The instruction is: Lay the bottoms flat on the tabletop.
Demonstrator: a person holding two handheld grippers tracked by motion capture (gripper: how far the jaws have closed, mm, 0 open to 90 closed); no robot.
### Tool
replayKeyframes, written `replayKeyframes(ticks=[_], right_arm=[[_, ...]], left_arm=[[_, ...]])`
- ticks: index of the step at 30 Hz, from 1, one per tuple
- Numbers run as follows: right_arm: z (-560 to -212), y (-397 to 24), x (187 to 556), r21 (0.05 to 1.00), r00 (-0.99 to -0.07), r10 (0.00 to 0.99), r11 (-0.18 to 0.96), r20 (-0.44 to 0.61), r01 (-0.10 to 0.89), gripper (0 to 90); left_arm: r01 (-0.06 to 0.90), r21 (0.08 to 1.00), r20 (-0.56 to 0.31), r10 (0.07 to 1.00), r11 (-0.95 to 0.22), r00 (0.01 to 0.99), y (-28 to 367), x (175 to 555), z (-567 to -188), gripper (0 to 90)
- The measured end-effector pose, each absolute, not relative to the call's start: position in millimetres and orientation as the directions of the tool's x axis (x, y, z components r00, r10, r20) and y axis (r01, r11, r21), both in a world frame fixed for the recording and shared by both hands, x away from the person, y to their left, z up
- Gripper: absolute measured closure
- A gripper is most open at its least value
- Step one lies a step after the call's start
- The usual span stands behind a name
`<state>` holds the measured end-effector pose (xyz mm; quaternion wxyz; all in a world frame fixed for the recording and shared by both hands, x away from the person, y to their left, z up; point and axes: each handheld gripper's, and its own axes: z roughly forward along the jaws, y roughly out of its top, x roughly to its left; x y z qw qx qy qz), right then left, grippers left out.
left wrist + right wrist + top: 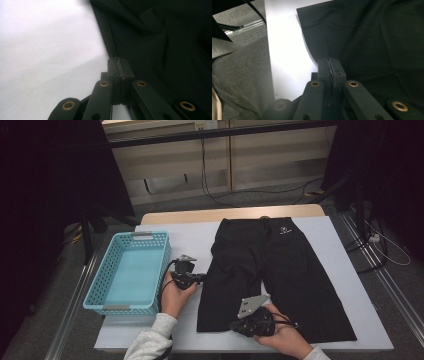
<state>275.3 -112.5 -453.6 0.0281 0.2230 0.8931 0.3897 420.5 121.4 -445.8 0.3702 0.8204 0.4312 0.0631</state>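
1. Black shorts (pixel 270 275) lay flat on the white table (pixel 190 240), waistband toward the far edge, legs toward the near edge.
2. Left gripper (pixel 200 278) met the shorts' left side seam; its jaws were closed, but cloth between them was hard to make out.
3. Right gripper (pixel 240 325), nearer the left leg's hem, was clamped on a thin fold of fabric.
4. A blue basket (pixel 107 285) stood by the left edge.

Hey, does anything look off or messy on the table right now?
Nothing stands out. The black shorts lie flat on the white table, and the blue basket sits upright beside them.
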Motion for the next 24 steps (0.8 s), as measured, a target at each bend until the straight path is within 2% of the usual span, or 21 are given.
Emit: replayKeyframes(ticks=[5, 13, 16, 19, 24], right_arm=[[-453, -111, 274, 0.705, -0.904, 0.409, 0.604, 0.127, 0.372, 89.7], [-451, -109, 270, 0.703, -0.906, 0.401, 0.606, 0.133, 0.371, 89.8], [-452, -109, 269, 0.702, -0.910, 0.392, 0.611, 0.134, 0.366, 89.7], [-452, -109, 269, 0.703, -0.911, 0.390, 0.611, 0.134, 0.364, 89.7], [-452, -109, 270, 0.702, -0.910, 0.393, 0.610, 0.135, 0.367, 89.7]], left_arm=[[0.670, 0.656, -0.234, 0.751, -0.347, 0.618, 130, 415, -440, 89.6], [0.668, 0.644, -0.213, 0.751, -0.372, 0.624, 130, 412, -444, 88.8], [0.641, 0.687, -0.198, 0.760, -0.342, 0.619, 130, 414, -443, 78.0], [0.633, 0.704, -0.202, 0.763, -0.322, 0.613, 129, 417, -445, 61.9], [0.594, 0.715, -0.135, 0.762, -0.368, 0.634, 120, 423, -456, 57.4]])
